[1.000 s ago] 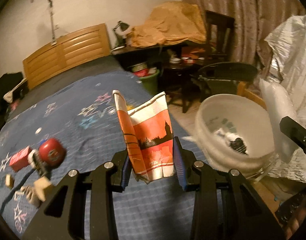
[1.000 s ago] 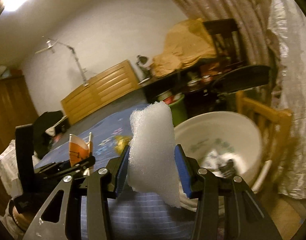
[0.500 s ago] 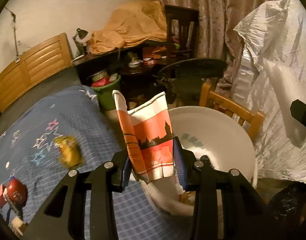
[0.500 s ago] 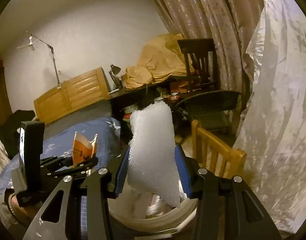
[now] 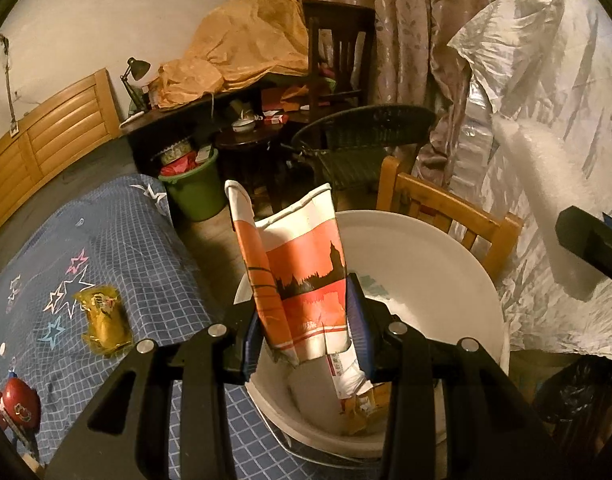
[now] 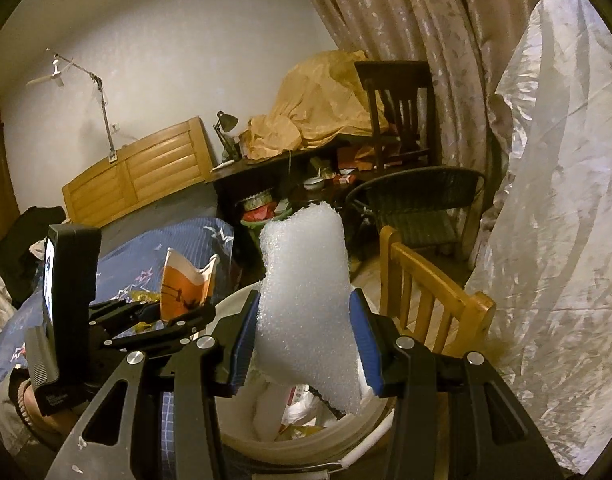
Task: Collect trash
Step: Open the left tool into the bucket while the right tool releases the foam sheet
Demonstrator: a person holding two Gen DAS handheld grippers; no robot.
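Trash first: orange-and-white paper cup (image 5: 302,276), crushed flat, printed w/ a black city skyline; small print near its base too blurred to read. Left gripper (image 5: 304,328) is clamped on it, blue pads pressing both sides, cup standing upright over the near rim of the white bucket (image 5: 446,248). White foam piece (image 6: 306,304) is pinched the same way in the right gripper (image 6: 306,356), also over the bucket, its lower end hanging past the pads toward the opening.

Bucket contents: white crumpled bags/paper, a wrapper w/ red print (unreadable), some yellow-brown scraps at the bottom. Wire handle hangs down at the bucket's near side.

Bucket stands at the bed's edge, just beside the blue checked bedspread (image 5: 118,248) w/ star pattern. On the spread, near that edge: yellow crinkled wrapper (image 5: 104,320), dark lettering on it, can't make it out. Toward the bed's lower left corner in left wrist view: red round object (image 5: 20,402), partly cut off.

Behind the bucket, touching or nearly so: light wooden chair (image 5: 450,208). Beyond the bed's far corner: green bin (image 5: 196,188), filled to the top w/ red and mixed rubbish. Silver crinkled plastic sheet (image 5: 546,80) drapes at right.

Right wrist view shows a hand (image 6: 30,408) w/ a bead bracelet holding the left tool.
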